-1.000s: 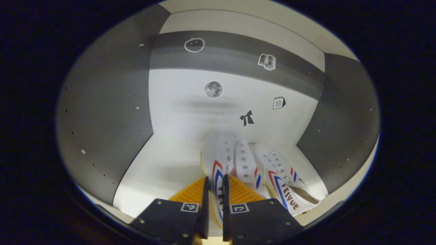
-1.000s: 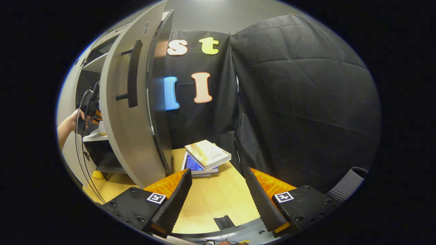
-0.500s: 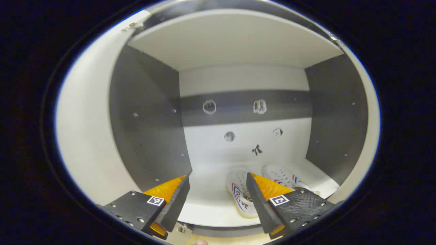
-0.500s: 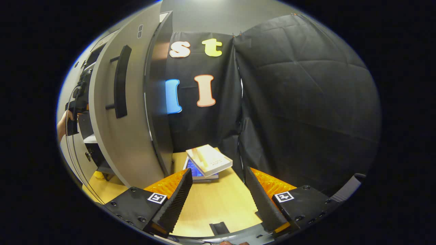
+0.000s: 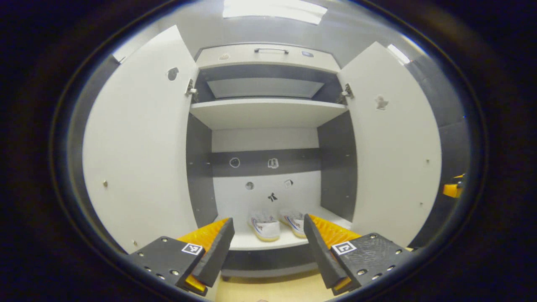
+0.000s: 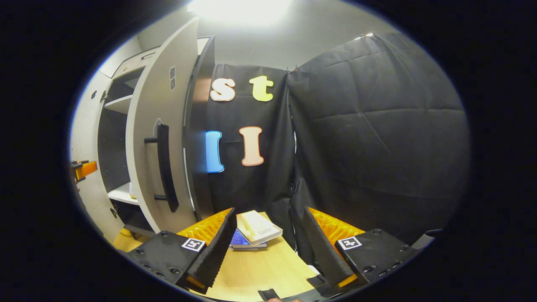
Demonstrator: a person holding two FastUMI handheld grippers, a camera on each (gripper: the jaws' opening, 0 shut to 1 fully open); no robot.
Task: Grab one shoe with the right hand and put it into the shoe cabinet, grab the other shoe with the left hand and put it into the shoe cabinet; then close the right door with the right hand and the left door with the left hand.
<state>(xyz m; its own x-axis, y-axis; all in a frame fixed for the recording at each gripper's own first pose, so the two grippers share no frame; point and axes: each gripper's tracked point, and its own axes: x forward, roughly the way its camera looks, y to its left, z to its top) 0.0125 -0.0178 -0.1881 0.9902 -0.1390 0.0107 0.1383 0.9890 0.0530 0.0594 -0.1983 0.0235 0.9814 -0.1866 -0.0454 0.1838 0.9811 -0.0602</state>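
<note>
Now both shoes are in the cabinet, and the doors come next.

A second ago the left claw (image 5: 268, 247) was closed on the left shoe (image 5: 264, 224) deep inside the shoe cabinet (image 5: 268, 113); it has since let go and pulled back, and now hangs open and empty before the cabinet, so the placing looks done. Beyond its fingertips, the left shoe and the right shoe (image 5: 295, 221) rest side by side on the lower shelf (image 5: 251, 242), long axes running front to back. Which end faces the claw is too small to tell. The left door (image 5: 138, 159) and right door (image 5: 394, 155) stand wide to either side of the claw. The right claw (image 6: 268, 247) is open too, holding nothing, above the worktop (image 6: 260, 268) with the right door's handle (image 6: 163, 167) up to its left and books (image 6: 256, 228) just ahead.
</note>
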